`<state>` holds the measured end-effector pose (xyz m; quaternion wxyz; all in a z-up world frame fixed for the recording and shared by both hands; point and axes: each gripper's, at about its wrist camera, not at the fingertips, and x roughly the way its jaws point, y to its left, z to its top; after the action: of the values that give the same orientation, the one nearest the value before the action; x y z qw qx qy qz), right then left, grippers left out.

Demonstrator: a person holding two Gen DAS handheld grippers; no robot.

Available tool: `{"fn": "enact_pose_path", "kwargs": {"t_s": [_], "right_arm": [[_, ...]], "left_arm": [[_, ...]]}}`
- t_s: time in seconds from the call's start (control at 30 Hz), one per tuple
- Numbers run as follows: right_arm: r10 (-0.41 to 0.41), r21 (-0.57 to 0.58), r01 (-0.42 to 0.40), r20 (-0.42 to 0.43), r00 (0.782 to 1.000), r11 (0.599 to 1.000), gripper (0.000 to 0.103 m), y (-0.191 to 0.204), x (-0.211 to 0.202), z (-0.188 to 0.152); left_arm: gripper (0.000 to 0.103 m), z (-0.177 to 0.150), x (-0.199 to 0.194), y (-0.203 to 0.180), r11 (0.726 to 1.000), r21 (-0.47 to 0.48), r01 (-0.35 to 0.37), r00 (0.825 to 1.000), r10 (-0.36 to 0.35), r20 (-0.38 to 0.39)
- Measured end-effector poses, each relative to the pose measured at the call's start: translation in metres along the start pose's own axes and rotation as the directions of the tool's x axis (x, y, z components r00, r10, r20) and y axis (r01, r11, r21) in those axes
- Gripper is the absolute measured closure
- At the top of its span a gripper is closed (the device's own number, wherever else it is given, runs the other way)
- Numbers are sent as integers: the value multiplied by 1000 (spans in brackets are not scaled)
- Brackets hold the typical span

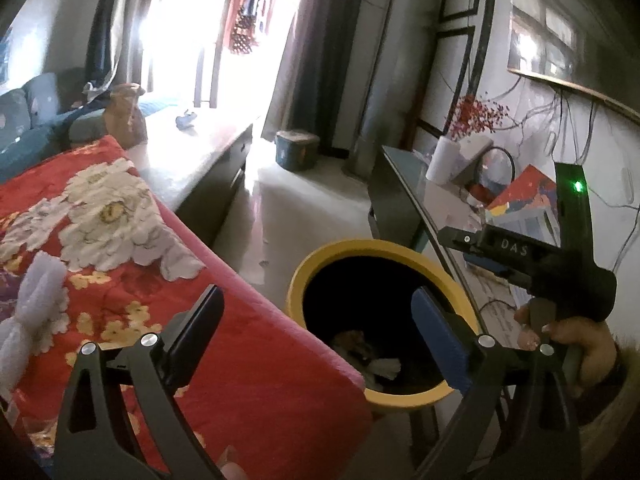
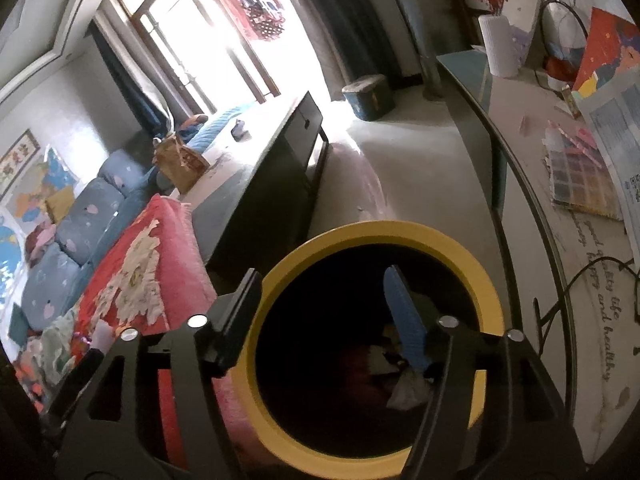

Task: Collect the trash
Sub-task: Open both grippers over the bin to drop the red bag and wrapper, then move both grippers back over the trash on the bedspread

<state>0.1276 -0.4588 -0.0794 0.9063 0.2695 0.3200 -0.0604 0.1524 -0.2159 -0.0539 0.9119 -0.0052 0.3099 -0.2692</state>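
Observation:
A bin with a yellow rim [image 1: 320, 252] [image 2: 400, 232] stands on the floor between a red floral blanket [image 1: 120, 220] and a glass-topped table [image 1: 404, 184]. Crumpled trash [image 1: 380, 364] [image 2: 404, 388] lies in its dark inside. My left gripper [image 1: 320, 320] is open and empty, over the blanket's edge and the bin's near rim. My right gripper [image 2: 324, 312] is open and empty, right above the bin's mouth; its body shows in the left wrist view [image 1: 560, 264], held in a hand. A pale foam piece [image 1: 28, 312] lies on the blanket at the left.
A low dark cabinet [image 1: 208, 152] [image 2: 272, 168] runs toward the bright window. A blue-green tub [image 1: 296, 148] [image 2: 368, 96] sits on the floor beyond. The table [image 2: 560, 240] holds papers, a white vase [image 2: 500, 44] and cables. A blue sofa [image 2: 72, 240] is at the left.

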Motion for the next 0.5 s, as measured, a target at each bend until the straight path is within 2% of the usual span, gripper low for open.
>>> {"fn": "enact_pose_path", "kwargs": {"t_s": [0.5], "right_arm": [[63,-102,-59,38,997,993,41,46,-21,-3]], "left_arm": [[11,3,-44,32,995,-58,-79,993,84,86]]}}
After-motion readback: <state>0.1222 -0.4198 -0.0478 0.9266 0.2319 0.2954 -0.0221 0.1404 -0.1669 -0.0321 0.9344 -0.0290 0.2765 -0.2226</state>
